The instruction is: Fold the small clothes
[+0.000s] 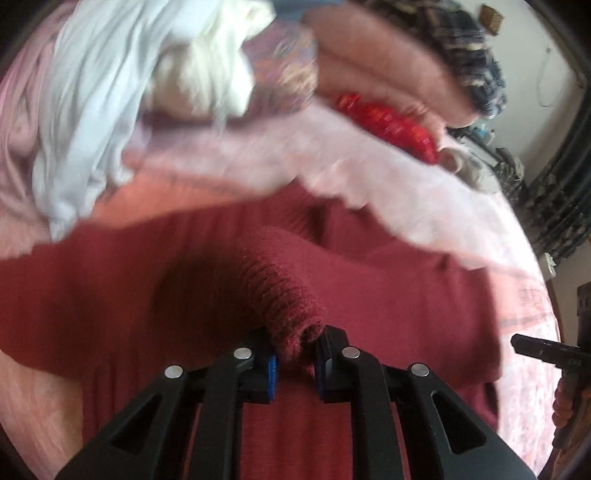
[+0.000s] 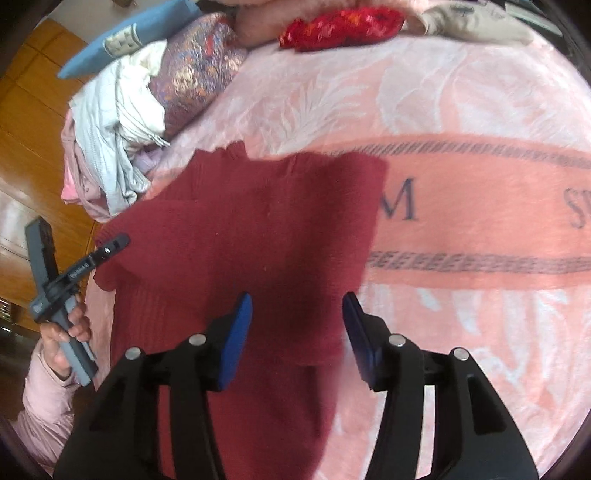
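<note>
- My left gripper (image 1: pixel 293 363) was clamped on a ribbed, knitted cuff (image 1: pixel 284 291) of the maroon sweater (image 2: pixel 255 229), the sleeve bunched into a tube rising from the blue pads.
- My right gripper (image 2: pixel 297 339) hung with its jaws apart above the sweater's lower part, gripping nothing.
- The sweater lay spread on a plush pink blanket (image 2: pixel 461 110) with pale leaf patterns, a salmon band and dark lettering.
- A crumpled heap of pale clothes (image 2: pixel 110 140), grey-white and pink, sat just beside the sweater's far left corner.
- Behind it lay a paisley cushion (image 2: pixel 195 70), a blue pillow (image 2: pixel 147 29) and a red patterned cloth (image 2: pixel 340 26).
- Wooden panelling (image 2: pixel 33 122) ran along the left side of the room.
- My left hand (image 2: pixel 66 332), in a pink sleeve, gripped the handle.
</note>
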A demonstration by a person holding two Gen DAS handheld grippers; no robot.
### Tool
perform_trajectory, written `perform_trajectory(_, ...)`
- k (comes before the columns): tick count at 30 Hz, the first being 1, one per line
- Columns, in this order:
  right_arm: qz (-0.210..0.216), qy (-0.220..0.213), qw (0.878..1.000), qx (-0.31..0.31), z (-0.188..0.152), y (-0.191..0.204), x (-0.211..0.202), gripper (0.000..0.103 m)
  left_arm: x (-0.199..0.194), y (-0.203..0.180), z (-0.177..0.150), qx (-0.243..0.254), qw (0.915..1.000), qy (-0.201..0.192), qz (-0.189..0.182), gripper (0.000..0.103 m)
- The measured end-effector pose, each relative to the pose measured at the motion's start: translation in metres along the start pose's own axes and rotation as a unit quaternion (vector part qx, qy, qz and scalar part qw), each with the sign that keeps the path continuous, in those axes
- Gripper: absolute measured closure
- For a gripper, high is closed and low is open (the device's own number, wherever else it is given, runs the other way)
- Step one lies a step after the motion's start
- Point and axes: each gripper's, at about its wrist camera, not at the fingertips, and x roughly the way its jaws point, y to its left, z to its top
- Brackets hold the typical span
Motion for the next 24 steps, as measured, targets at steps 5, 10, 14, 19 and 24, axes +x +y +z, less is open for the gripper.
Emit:
perform_trajectory(5, -0.03, 0.038, 0.999, 0.013, -0.001, 0.0, 0.032, 0.076, 0.033, 0.02, -0.016, -0.013, 0.9989, 0.044, 0.012, 0.082)
perform_trajectory(10, -0.101, 0.072, 0.992, 0.015, -0.002, -0.001, 0.044, 0.09, 0.038, 0.026, -0.023, 0.034, 0.9966, 0.052, 0.055, 0.055)
perform_trajectory(14, -0.14, 0.066, 0.988, -0.014, -0.001, 0.018, 0.04, 0.08, 0.018, 0.05, -0.015, 0.002, 0.9974, 0.055, 0.045, 0.046)
perform_trajectory(19, -0.139, 0.019, 0.99, -0.031, 0.003, 0.037, 0.012, 0.076, -0.03, 0.057, 0.007, 0.008, 0.9976, -0.019, 0.066, 0.047)
perform_trajectory(24, -0.064, 0.019, 0.997, -0.048, 0.011, 0.074, 0.023, 0.076, -0.031, 0.037, 0.003, 0.02, 0.9992, -0.004, 0.034, 0.044)
